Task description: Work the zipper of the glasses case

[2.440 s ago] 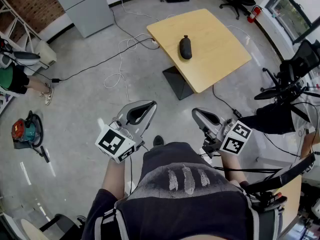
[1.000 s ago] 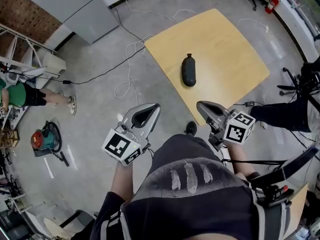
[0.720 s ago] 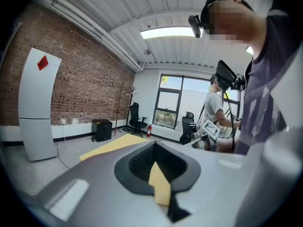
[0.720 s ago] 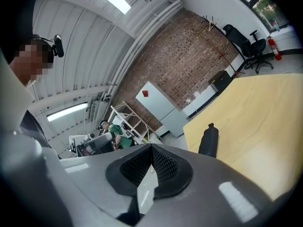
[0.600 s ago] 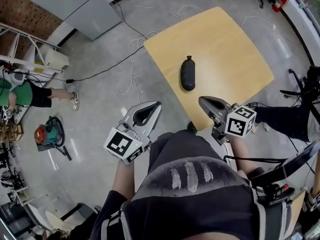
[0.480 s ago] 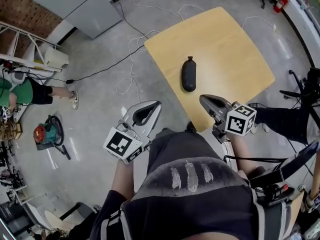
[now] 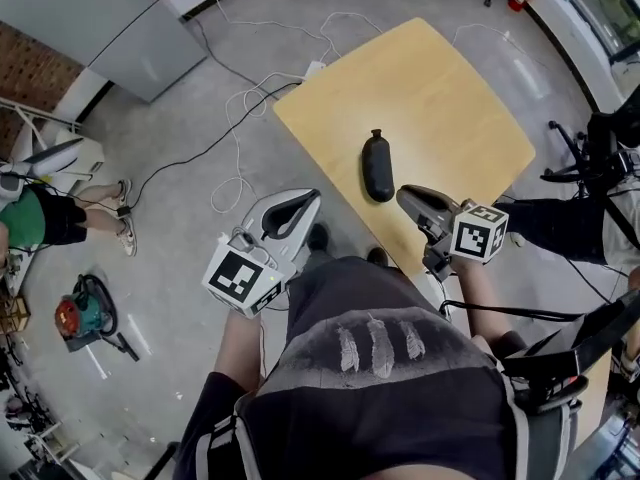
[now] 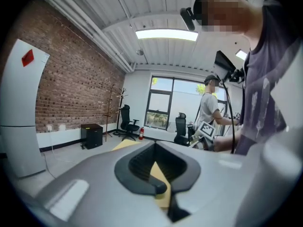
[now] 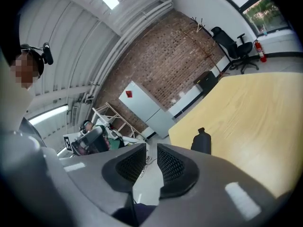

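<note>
Fingers of our left gripper [image 8: 154, 148] are pressed together with nothing between them; those of our right gripper [image 9: 151, 151] have just been opening and stand a narrow slit apart, also empty. We see the black glasses case [image 7: 377, 168] lying on the yellow table [image 7: 455, 98], near our right gripper's tip but untouched, while our left gripper hangs over the grey floor [image 7: 190, 208] beside the table

Black glasses case [image 7: 377, 168] flat on table [image 7: 460, 98]
</note>
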A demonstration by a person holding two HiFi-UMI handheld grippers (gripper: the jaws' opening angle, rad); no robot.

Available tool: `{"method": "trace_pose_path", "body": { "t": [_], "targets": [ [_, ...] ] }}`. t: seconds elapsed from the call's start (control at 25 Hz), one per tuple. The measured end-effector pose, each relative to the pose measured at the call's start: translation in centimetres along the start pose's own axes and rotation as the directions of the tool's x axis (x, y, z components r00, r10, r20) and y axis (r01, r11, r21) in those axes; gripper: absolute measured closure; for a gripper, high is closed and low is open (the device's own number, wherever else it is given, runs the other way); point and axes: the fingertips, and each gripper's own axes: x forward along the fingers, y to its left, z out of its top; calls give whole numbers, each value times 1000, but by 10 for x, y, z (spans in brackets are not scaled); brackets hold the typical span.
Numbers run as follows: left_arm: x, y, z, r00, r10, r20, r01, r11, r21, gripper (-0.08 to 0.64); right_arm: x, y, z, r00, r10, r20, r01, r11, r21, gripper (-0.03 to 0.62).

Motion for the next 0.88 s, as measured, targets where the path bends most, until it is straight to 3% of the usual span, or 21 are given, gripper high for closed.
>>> {"method": "trace_pose_path", "body": {
  "t": [0.24,0.4,0.48,0.64,0.76,0.88],
  "targets": [
    [15,48,3,992,-129,0,129,991,28,560,29,-22,-7,986,-159,-42,159,987,-13,513],
    [26,62,-1,978,-209,-9,209,978,0,558,37,-50,-15,951,-287,-110,285,958,-33,323],
    [31,64,-3,971,-238,-18,238,971,-7,559,44,-71,-19,933,-326,-149,325,945,-37,267],
    [43,61,-7,964,-262,-41,262,965,1,560,60,-115,-30,919,-317,-233,333,943,30,233],
    [50,63,-4,967,-251,-49,251,968,-2,558,68,-143,-42,903,-285,-320,329,940,93,208],
    [52,68,-3,972,-226,-58,226,974,-9,560,80,-156,-46,904,-235,-358,303,942,147,204]
  ]
}}
